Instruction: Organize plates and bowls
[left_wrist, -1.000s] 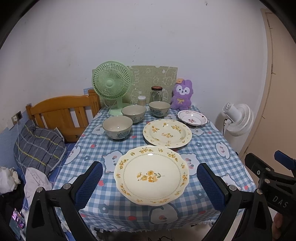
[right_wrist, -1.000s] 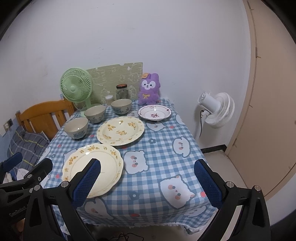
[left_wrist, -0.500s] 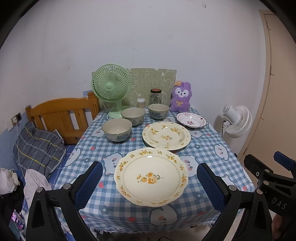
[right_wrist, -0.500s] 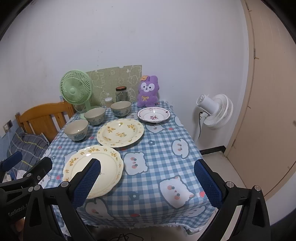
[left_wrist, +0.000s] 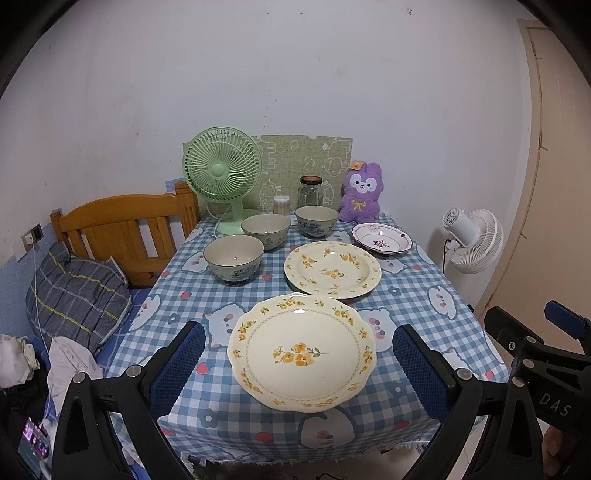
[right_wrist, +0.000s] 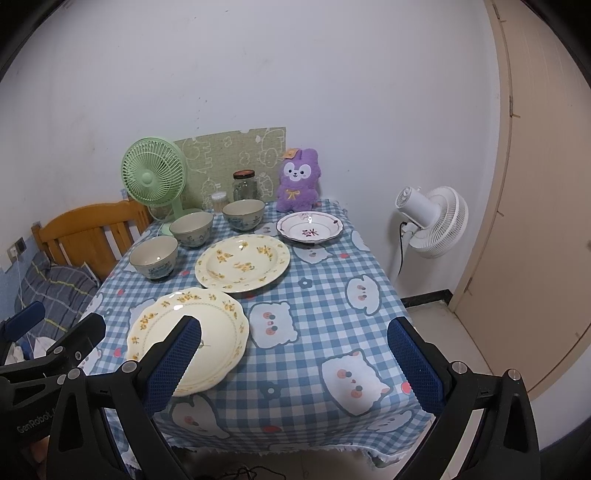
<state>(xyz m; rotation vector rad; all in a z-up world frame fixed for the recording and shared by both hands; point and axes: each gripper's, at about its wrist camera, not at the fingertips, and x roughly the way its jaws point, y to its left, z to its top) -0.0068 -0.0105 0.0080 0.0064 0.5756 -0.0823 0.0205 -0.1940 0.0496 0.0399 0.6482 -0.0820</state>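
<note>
A tabletop covered by a blue-and-white checked cloth printed with cartoon cats is seen from its near edge. Nearest that edge, a large cream scalloped plate with yellow flowers is laid flat. Just behind it, close but apart, a round cream deep plate with yellow blossoms is set, and further back to the right a small white plate with a dark red rim and floral centre is placed. Three beige ceramic bowls with blue patterned sides are lined up diagonally on the left: the nearest bowl, the middle bowl and the farthest bowl, all upright and unstacked.

The left tongs are held wide apart and empty, short of the tabletop's near edge, with the scalloped plate framed between the blue pads. The right tongs are likewise spread wide and hold nothing, positioned in front of the bare right half of the cloth.

At the back, a green desk fan, a glass jar with a dark lid and a purple plush rabbit are ranged along the wall.
</note>
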